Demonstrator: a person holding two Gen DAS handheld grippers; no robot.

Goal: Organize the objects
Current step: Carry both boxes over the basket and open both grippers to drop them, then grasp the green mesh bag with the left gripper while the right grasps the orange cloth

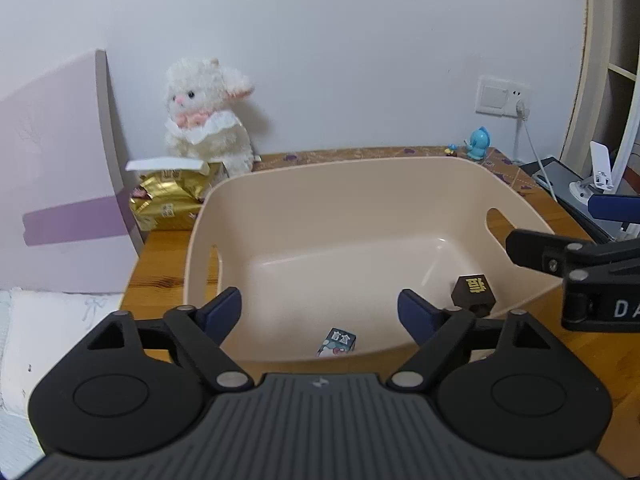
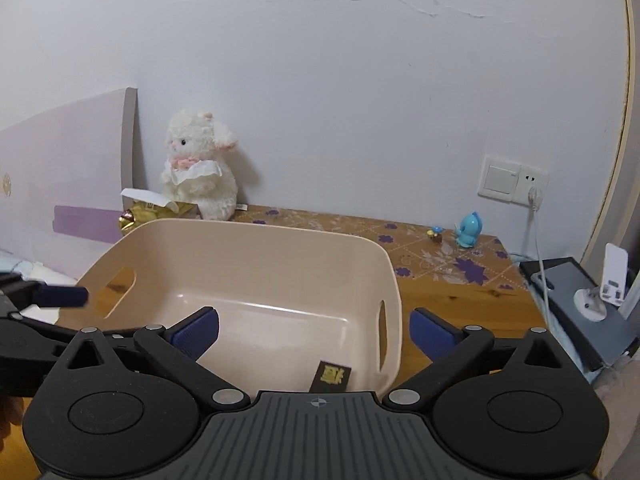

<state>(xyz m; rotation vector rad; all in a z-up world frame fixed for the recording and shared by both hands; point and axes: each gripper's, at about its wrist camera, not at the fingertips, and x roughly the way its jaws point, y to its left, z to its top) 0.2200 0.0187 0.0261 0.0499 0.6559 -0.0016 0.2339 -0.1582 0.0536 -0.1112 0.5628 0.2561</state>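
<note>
Left wrist view: left gripper (image 1: 320,306) jaws stand wide and empty above the near rim of the beige plastic basket with cut-out handles (image 1: 280,184). Inside the basket lie a small blue-and-white printed box (image 1: 337,343) near the front wall and a dark brown box with gold lettering (image 1: 473,289) in the right corner. Right gripper (image 2: 314,330) jaws likewise stand wide, holding nothing, over the basket's right end. Basket rests on the wooden bench (image 2: 460,304). Behind it sit a white plush lamb (image 1: 208,116) and gold foil packets (image 1: 168,200).
</note>
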